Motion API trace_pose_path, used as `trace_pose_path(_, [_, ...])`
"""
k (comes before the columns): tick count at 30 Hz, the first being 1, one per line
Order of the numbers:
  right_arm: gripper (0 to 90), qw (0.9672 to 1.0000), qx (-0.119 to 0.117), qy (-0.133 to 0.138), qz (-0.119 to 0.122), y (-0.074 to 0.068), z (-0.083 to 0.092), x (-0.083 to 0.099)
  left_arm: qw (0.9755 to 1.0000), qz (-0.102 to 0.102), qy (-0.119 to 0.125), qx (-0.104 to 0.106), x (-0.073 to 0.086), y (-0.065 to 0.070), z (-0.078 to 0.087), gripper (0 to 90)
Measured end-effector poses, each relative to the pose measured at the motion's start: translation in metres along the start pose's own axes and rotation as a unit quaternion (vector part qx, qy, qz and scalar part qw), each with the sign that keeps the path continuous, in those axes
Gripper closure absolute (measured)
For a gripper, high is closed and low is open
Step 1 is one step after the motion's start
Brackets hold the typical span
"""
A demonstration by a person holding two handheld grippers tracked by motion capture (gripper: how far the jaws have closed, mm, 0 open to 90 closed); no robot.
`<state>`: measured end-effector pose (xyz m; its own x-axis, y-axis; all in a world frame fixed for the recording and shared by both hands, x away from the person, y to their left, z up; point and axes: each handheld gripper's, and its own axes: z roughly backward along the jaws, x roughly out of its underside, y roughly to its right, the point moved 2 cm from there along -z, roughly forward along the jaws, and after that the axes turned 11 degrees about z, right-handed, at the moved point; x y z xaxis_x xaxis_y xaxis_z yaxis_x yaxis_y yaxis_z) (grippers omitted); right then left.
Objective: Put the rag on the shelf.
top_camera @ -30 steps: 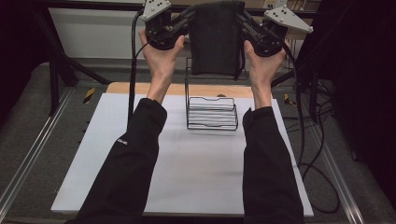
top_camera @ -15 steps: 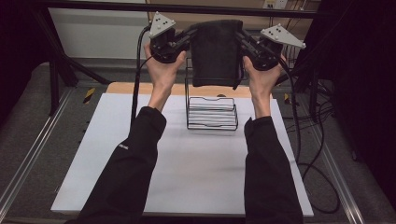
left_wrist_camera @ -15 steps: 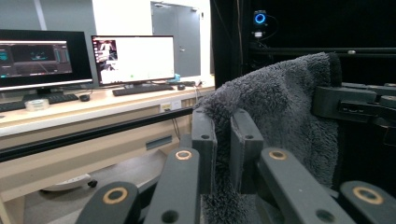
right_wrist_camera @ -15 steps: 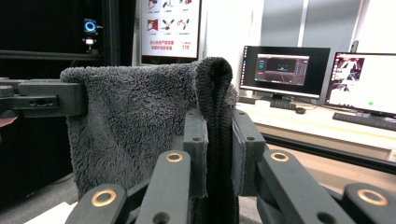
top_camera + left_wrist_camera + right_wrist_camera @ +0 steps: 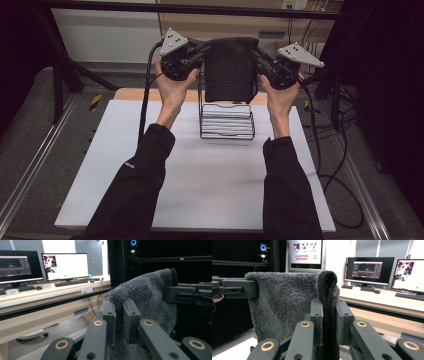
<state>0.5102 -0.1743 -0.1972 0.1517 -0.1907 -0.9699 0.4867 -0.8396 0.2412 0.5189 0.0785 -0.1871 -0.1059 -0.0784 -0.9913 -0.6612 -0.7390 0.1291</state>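
I am holding a dark grey fleecy towel (image 5: 231,67) stretched flat between both hands, above the black wire rack (image 5: 226,120) standing on the white counter (image 5: 200,175). My left gripper (image 5: 202,48) is pinching the towel's upper left corner, jaws pressed tight on the pile; my right gripper (image 5: 256,52) is clamping the upper right corner, where the edge is folding double between the pads. The towel's hem is hanging just over the rack's top wire. Step in hand, I judge: draping it on the rack. Next calls for lowering evenly, keeping it taut and centred.
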Motion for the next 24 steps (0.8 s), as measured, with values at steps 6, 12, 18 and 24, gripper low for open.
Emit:
trace_pose_path(6, [79.0,1.0,-0.002,-0.002,0.002,-0.003,0.004,0.005,1.0,-0.003,-0.002,0.006,0.006,0.002,0.004,81.8])
trace_pose_path(12, [79.0,1.0,-0.003,-0.006,0.005,-0.004,0.006,0.009,0.9999,-0.008,-0.005,0.007,0.01,0.005,0.005,81.8])
trace_pose_path(18, [79.0,0.9999,-0.004,-0.008,0.009,-0.005,0.009,0.015,0.9998,-0.011,-0.008,0.01,0.014,0.006,0.005,81.8])
trace_pose_path(24, [79.0,0.9999,-0.005,-0.009,0.013,-0.007,0.013,0.017,0.9997,-0.016,-0.008,0.013,0.018,0.009,0.01,81.8])
